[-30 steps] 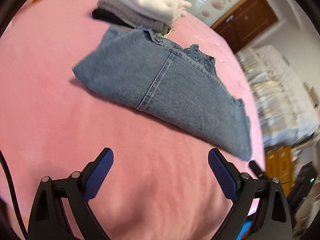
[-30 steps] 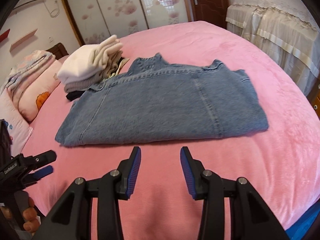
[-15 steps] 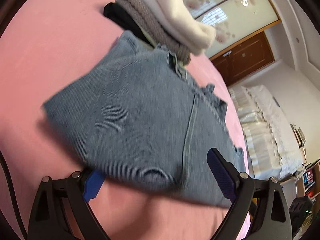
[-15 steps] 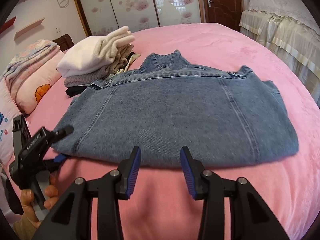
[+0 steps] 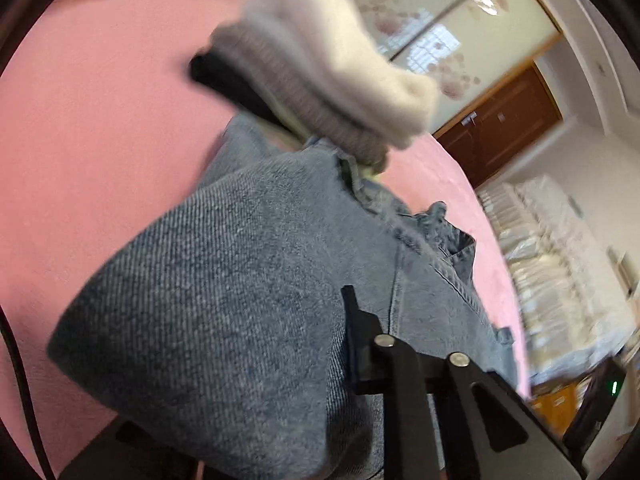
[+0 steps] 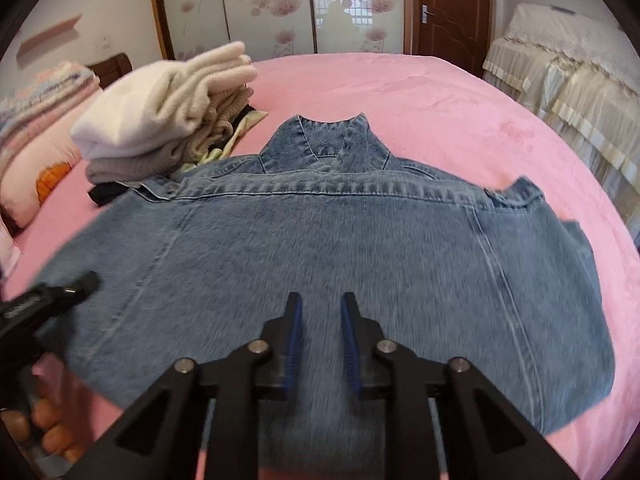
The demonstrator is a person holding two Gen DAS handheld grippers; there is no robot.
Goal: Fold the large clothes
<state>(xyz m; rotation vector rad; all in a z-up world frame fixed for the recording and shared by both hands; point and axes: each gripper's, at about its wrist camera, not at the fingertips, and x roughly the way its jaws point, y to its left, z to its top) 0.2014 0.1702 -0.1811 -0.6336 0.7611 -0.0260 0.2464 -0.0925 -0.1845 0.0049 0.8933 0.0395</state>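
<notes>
The denim jacket [image 6: 320, 248] lies folded flat on the pink bed [image 6: 460, 120], back side up, collar pointing toward the far wardrobe, near hem right up at the cameras.

The left tool [image 5: 340, 360] has just been closing and now pinches the jacket's near-left corner. In its own view the denim bunches up over one finger so you only see the other black finger [image 5: 360, 340] pressed against the cloth. From the right wrist view you can spot that left tool [image 6: 48, 300] at the jacket's left edge, with the person's fingers [image 6: 48, 420] wrapped round its handle below.

The right tool [image 6: 320, 340] has just been closing too, its blue pads sit over the near hem with a narrow gap left between them. Cloth fills that gap in the view, but it's blurry and I can't tell if the pads actually bite the fabric.

Around it: a stack of folded clothes [image 6: 160, 120] sits touching the jacket's far-left shoulder, white fluffy piece on top, grey knit under it, something black at the bottom. Left of that is a pillow [image 6: 40, 160] with an orange print. Behind the bed there are floral sliding wardrobe doors [image 6: 280, 4] and a brown door [image 6: 448, 12], and off to the right a cream covered piece of furniture [image 6: 560, 80].
</notes>
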